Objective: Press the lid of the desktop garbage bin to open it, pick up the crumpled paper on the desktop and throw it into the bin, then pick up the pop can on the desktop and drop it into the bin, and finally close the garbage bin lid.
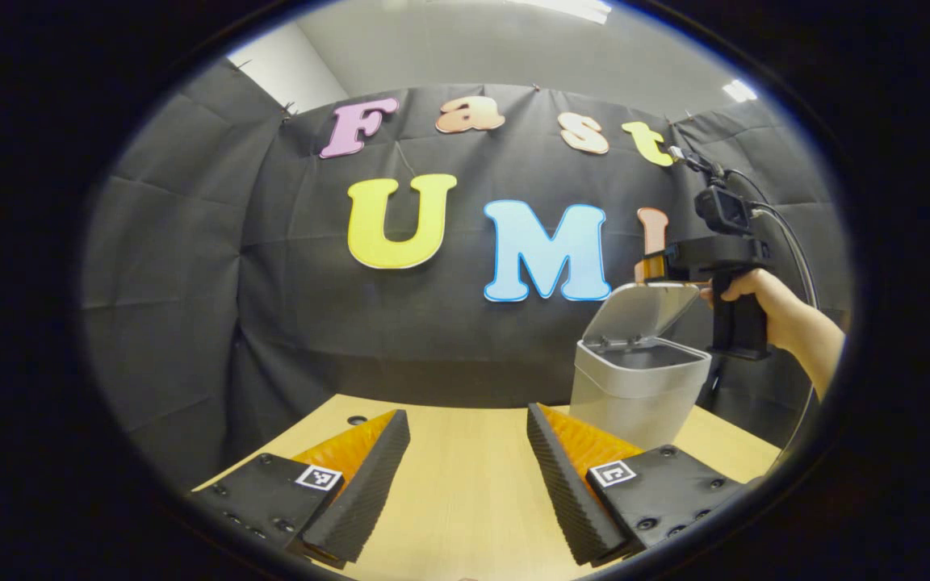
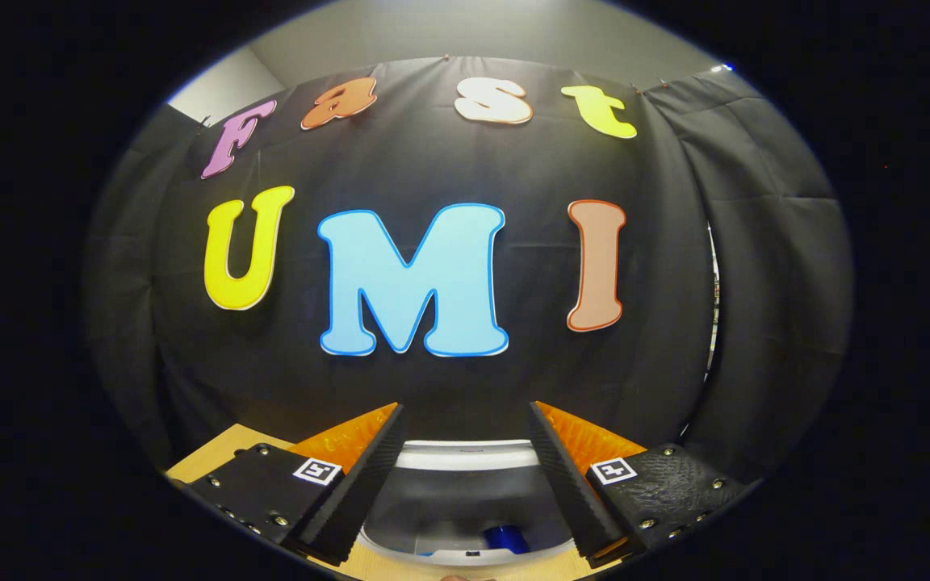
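Hovering over the open garbage bin (image 2: 465, 500), whose lid (image 1: 643, 311) stands raised, the right gripper (image 2: 465, 476) spreads its empty jaws above a blue can (image 2: 505, 538) inside, while the left gripper (image 1: 465, 476) waits, also released, over the table (image 1: 465, 500).

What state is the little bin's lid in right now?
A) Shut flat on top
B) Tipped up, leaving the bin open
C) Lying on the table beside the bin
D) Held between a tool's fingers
B: in the left gripper view the lid stands tilted up behind the bin, whose mouth is open, with the right tool hovering just above the lid.
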